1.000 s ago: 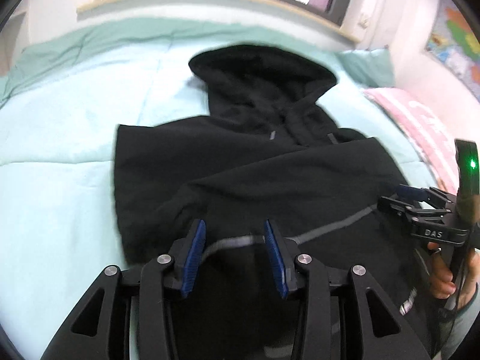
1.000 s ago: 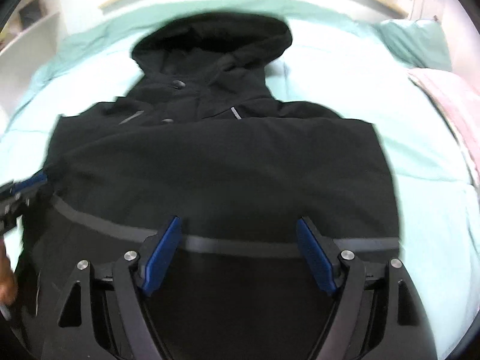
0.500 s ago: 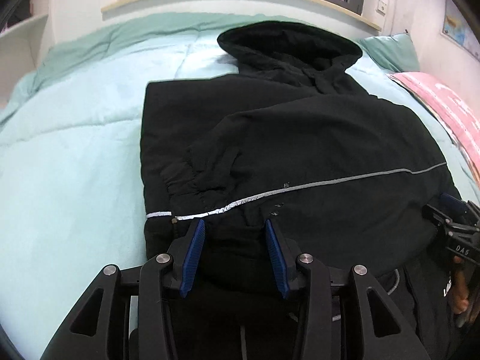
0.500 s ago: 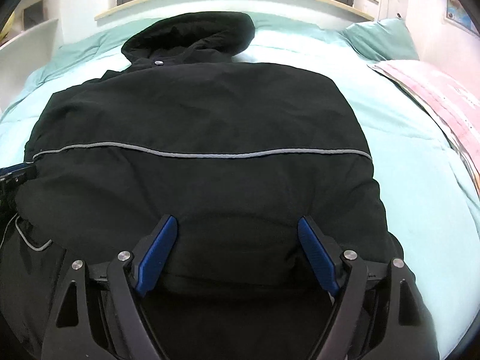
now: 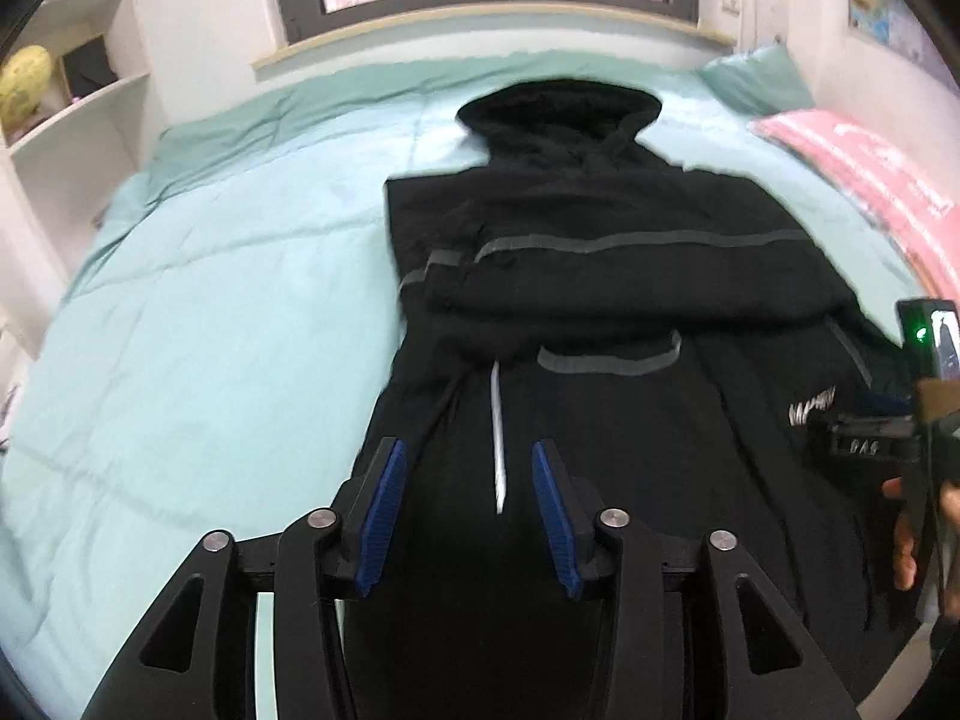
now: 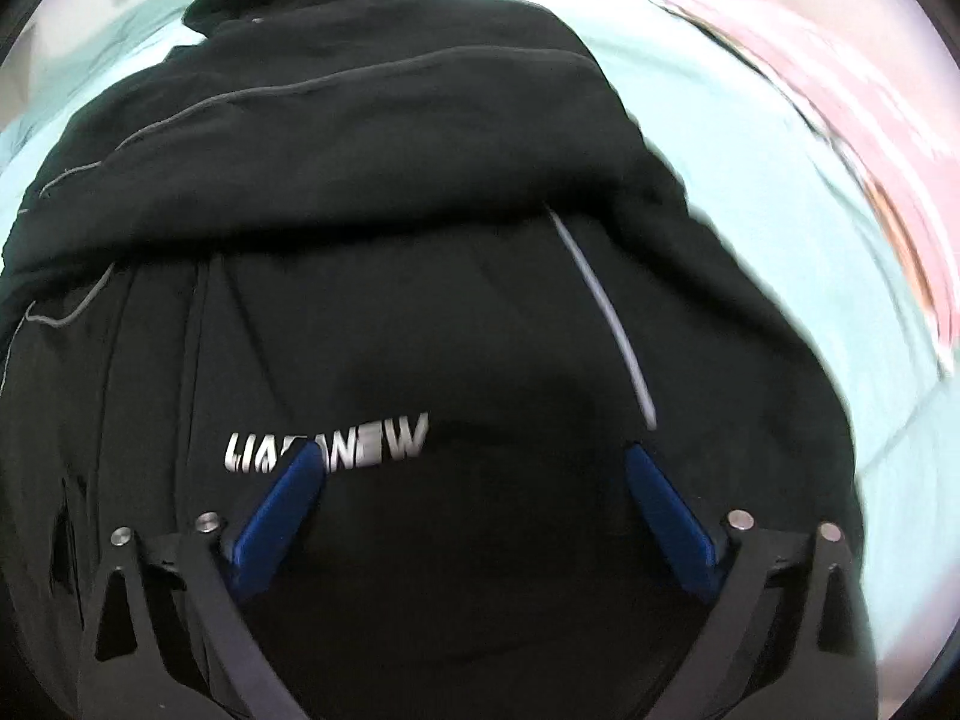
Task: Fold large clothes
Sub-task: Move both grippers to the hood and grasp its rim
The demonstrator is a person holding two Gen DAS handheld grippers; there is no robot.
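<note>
Black hooded jacket [image 5: 600, 252] flat, sleeves folded across

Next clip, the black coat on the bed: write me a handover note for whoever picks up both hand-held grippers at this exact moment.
Left hand-held gripper: jaws opening, nothing gripped, above the coat's near part.
Right hand-held gripper: jaws opening wide, empty, over the silver lettering.
Black hooded coat: lies lengthwise on the teal bedspread, hood toward the window.
Done: a thick fold lies across the middle, grey stripe on top.
Left: the near part is unfolded; likely fold it up, then deal with the hood.
</note>
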